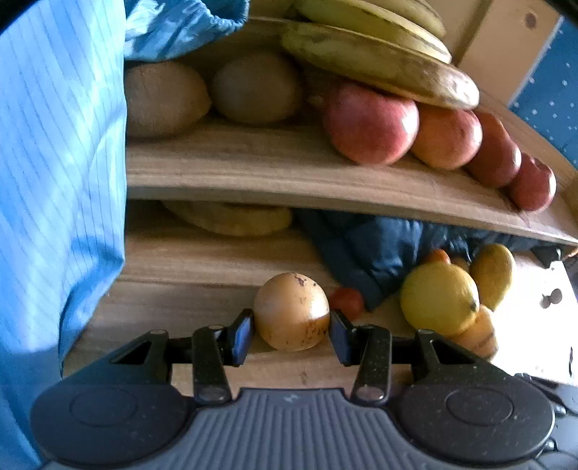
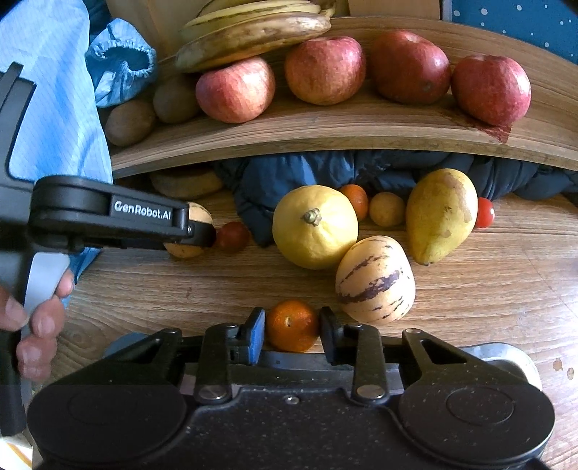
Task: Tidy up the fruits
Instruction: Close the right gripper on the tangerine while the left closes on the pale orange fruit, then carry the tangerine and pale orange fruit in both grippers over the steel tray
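gripping two fruits at once, the person works both tools low over the wooden tabletop (image 2: 469, 289), each angled steeply down so the pads meet the fruit at its widest part. the left gripper (image 1: 291, 327) is clamped on a round tan fruit (image 1: 291, 311) with brown speckles, both pads pressed against its sides; in the right wrist view this fruit sits at the left of the table, near a small dark red fruit (image 2: 233, 235). the right gripper (image 2: 292, 334) is clamped on a small orange (image 2: 292, 325), a glossy mandarin-sized fruit with its stem scar facing up, at the near edge of the loose group. the remaining loose fruit lies close together just beyond: a yellow lemon (image 2: 314, 226), a cream melon with purple stripes (image 2: 375, 280) touching it, and a yellow pear (image 2: 440, 213) leaning to the right. on the raised wooden shelf (image 2: 325, 133) behind, the sorted fruit is grouped by kind: four red apples (image 2: 325, 70) in a row, kiwis (image 2: 130, 121) at the left, bananas (image 2: 253, 32) at the far side. judging from that layout, the table fruit is waiting to be sorted likewise. a blue sleeve (image 1: 54, 180) fills the left side, and a dark blue cloth (image 2: 289, 173) lies under the shelf.
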### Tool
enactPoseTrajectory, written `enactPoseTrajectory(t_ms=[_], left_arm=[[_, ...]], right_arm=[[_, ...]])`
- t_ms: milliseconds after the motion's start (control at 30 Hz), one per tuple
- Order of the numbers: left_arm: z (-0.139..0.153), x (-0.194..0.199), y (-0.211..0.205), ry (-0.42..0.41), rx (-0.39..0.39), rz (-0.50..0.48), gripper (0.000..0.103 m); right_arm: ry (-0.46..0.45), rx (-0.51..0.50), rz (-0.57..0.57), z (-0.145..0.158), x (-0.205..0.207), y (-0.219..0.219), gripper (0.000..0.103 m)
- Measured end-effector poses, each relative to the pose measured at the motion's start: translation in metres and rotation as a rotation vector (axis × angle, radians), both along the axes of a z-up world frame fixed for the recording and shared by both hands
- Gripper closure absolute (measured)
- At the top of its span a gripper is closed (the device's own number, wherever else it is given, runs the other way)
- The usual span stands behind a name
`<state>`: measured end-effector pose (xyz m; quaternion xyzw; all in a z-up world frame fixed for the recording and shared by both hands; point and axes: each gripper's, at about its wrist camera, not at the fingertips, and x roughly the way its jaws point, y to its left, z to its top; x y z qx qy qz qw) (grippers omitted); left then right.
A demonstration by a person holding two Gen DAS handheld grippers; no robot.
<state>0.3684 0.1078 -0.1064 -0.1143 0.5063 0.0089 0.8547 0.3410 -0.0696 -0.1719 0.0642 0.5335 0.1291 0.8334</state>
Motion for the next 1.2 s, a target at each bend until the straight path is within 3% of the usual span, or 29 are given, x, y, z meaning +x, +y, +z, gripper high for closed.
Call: enactPoseTrajectory(t_ms=[533,833,1200], left_arm=[[0.017,-0.03,-0.019,-0.027,-0.012,-0.022,0.054],[0.032,-0.064,-0.021,-0.046,-0.021,0.035,0.054],[0.035,-0.124,-0.028,-0.016,-0.034,0.12,0.054]], right_arm=[[-0.054,0.026,0.0,0.018,-0.011,-0.004,0.07],[-0.1,0.045,0.032,0.036,-0.03,-0.008,0.07],[-0.095,0.073,0.138,0.051,-0.071,-0.012,0.07]])
